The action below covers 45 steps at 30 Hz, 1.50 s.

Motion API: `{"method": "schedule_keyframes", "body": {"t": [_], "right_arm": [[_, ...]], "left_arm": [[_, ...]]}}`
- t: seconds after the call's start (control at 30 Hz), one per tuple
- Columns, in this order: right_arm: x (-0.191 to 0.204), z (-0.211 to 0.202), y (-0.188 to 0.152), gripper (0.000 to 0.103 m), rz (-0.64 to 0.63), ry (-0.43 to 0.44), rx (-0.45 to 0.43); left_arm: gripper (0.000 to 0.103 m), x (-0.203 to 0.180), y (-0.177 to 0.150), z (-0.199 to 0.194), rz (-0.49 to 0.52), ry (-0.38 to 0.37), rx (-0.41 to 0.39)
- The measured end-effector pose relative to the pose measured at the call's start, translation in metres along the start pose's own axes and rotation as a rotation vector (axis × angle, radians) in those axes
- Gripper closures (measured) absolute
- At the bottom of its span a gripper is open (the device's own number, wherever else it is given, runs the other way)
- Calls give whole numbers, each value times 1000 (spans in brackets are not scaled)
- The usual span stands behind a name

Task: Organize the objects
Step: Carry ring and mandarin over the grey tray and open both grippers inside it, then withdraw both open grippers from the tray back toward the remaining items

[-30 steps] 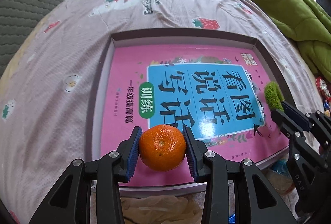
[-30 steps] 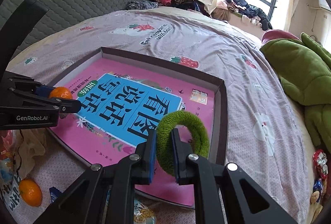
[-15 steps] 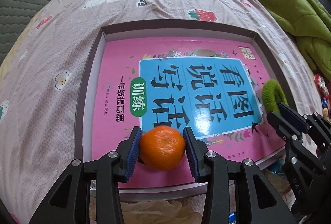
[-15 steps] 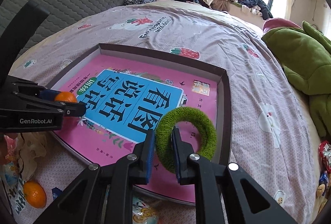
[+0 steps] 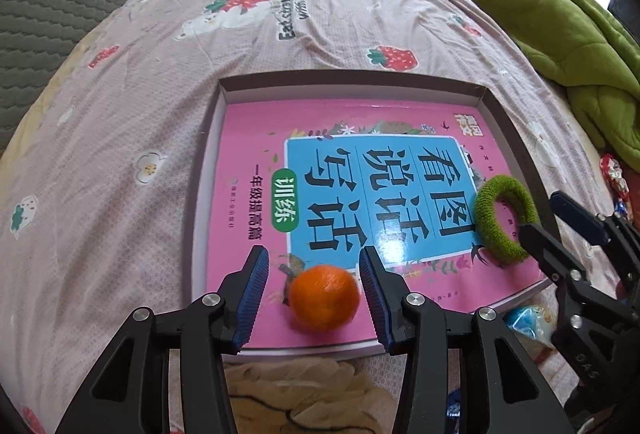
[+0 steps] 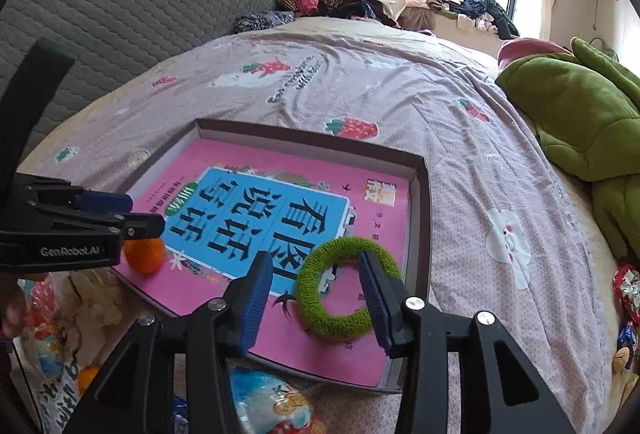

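Now both tools tilt downward, opening: left tool [image 5: 314,288] around the orange [image 5: 324,298], right tool [image 6: 316,290] astride the green ring [image 6: 346,288].

Left claw [image 5: 312,298]: black plastic arms, ribbed blue pads [image 5: 252,298], silver screws, white "GenRobot.AI" lettering on its side. Right claw [image 6: 316,298]: same build, "DAS" embossed on one arm.
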State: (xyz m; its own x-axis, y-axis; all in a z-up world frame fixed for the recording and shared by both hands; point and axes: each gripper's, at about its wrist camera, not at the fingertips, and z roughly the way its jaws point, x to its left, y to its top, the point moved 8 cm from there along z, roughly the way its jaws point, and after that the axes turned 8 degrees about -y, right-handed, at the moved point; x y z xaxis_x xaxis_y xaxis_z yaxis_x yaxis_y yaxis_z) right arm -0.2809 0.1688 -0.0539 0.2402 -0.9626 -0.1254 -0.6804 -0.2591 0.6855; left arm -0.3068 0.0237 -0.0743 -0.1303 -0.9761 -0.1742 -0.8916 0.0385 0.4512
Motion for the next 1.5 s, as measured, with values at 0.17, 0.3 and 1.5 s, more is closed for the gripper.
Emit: {"method": "schedule_keyframes", "body": {"t": [0.17,0.3,1.5], "right_arm": [[3,-24,10,55,32,25,-45],[3,-45,15,49,61,35,-89],[4,-202,-11,40,221,26,-321]], "left_arm": [[54,2,-5,-18,-11,4,-37],[42,0,-8,-38,-18,-9,-88],[32,-14,-71,-163,-11,-54,-309]]}}
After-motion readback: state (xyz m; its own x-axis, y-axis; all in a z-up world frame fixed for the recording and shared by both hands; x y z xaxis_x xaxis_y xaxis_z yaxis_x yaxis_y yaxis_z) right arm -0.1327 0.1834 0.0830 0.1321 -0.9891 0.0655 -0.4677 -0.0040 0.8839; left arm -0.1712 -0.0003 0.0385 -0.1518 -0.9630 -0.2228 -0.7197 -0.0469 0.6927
